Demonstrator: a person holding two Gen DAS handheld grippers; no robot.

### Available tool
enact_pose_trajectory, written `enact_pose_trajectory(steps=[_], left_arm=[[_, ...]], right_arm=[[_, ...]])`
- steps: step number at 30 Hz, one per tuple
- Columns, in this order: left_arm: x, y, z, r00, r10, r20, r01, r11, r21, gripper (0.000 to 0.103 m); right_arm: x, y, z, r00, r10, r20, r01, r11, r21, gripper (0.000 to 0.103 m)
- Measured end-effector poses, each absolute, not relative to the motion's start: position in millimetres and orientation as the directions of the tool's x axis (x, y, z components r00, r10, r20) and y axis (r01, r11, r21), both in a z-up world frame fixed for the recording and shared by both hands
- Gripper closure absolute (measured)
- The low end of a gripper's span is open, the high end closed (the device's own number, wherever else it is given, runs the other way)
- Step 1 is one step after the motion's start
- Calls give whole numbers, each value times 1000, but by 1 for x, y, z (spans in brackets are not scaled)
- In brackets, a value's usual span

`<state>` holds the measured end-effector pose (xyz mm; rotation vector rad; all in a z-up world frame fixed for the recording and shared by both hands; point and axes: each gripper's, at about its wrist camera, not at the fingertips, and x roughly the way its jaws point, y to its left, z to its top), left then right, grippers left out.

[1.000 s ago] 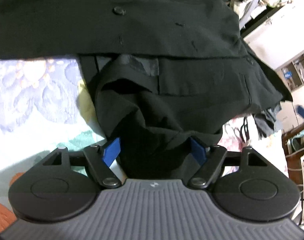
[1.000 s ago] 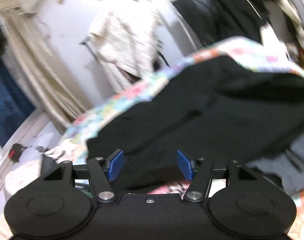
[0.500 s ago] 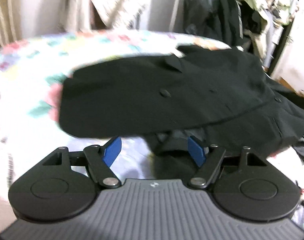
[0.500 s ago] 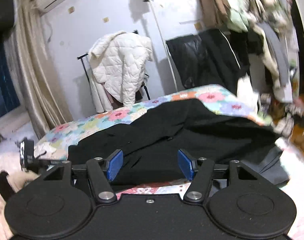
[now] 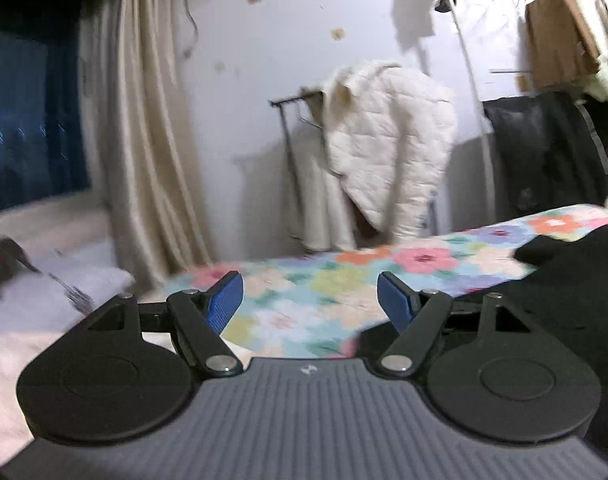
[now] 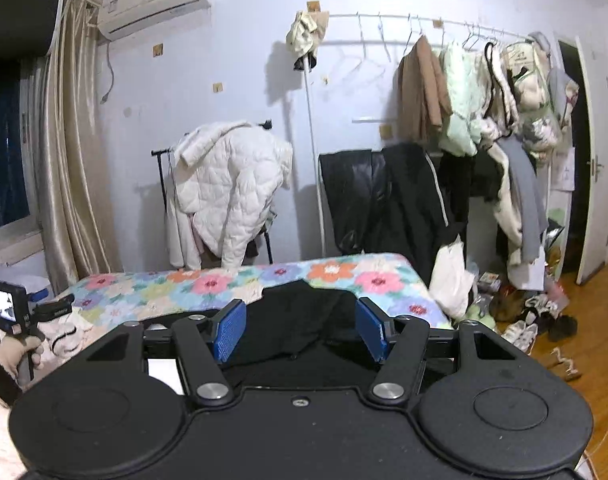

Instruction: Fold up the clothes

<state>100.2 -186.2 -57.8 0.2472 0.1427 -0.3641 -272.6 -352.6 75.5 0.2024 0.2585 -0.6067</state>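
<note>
The fingers of both grippers stand spread apart with nothing between them: the left gripper has only flowered bedding showing in its gap, and the right gripper frames dark cloth that lies beyond its blue pads, not pinched by them. Both are held raised and aimed across the room rather than down at the work.

The black garment lies on the bed, spread over the near and right-hand part of the flowered cover; in the left wrist view its dark mass fills the lower right, just beside that gripper's right finger. From the right wrist view it looks like a fairly compact heap with a raised middle and an edge running out to the left, but the gripper body hides its near half, so how many layers it has or how neat its edges are cannot be told.

As a judgement, the scene fits either a garment already folded and let go, or one laid out with folds yet to make; the pictures do not settle which.

Further out, a white quilted jacket hangs on a stand, and a clothes rail holds coats.
</note>
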Motion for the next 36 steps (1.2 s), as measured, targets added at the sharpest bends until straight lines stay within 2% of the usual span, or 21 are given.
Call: enact_pose_trajectory(steps=[1, 3, 6, 7, 9, 12, 16, 23, 28, 29, 30, 31, 32, 33, 35, 36], left_arm=[[104, -186, -59, 916, -345, -206, 386, 898, 211, 29], [111, -190, -63, 851, -422, -311, 485, 859, 162, 29], [118, -201, -76, 578, -622, -528, 691, 717, -87, 28], [113, -209, -84, 483, -660, -575, 730, 666, -152, 29], [98, -228, -99, 321, -702, -635, 806, 555, -206, 28], [68, -258, -121, 250, -667, -702, 876, 464, -129, 28], [36, -284, -144, 305, -615, -727, 924, 375, 71, 28], [26, -302, -176, 312, -624, -717, 937, 326, 124, 28], [12, -314, -204, 311, -597, -739, 949, 231, 213, 16], [12, -318, -208, 317, -587, -745, 948, 221, 230, 14], [15, -320, -208, 320, -582, -748, 947, 222, 232, 16], [20, -322, -208, 317, -587, -745, 948, 231, 221, 25], [28, -325, -202, 332, -606, -722, 941, 265, 211, 68], [38, -329, -194, 366, -624, -690, 926, 315, 206, 92], [63, -343, -172, 434, -652, -622, 888, 426, 172, 91], [78, -354, -161, 453, -666, -593, 873, 467, 142, 91]], right_arm=[[-271, -356, 76, 790, -529, -310, 584, 804, 115, 37], [-269, -363, 78, 787, -518, -334, 581, 804, 122, 30], [-239, -372, 55, 781, -492, -385, 560, 824, 85, 30], [-225, -375, 43, 778, -481, -405, 549, 833, 65, 30], [-196, -381, 20, 769, -461, -444, 525, 851, 25, 29], [-152, -390, -16, 750, -432, -501, 483, 875, -33, 29], [-94, -403, -64, 715, -397, -576, 417, 903, -104, 29], [-5, -374, -153, 666, -423, -614, 181, 891, -417, 30], [36, -355, -216, 629, -486, -606, 0, 780, -626, 30], [37, -362, -211, 639, -485, -597, 27, 790, -613, 34], [37, -370, -205, 649, -483, -588, 56, 801, -596, 42], [38, -377, -199, 659, -481, -578, 85, 811, -578, 48], [39, -385, -193, 669, -480, -568, 113, 821, -559, 71], [40, -393, -188, 678, -478, -558, 142, 830, -540, 85], [45, -417, -165, 694, -470, -546, 191, 851, -489, 94], [50, -430, -155, 701, -477, -531, 212, 850, -483, 95]])
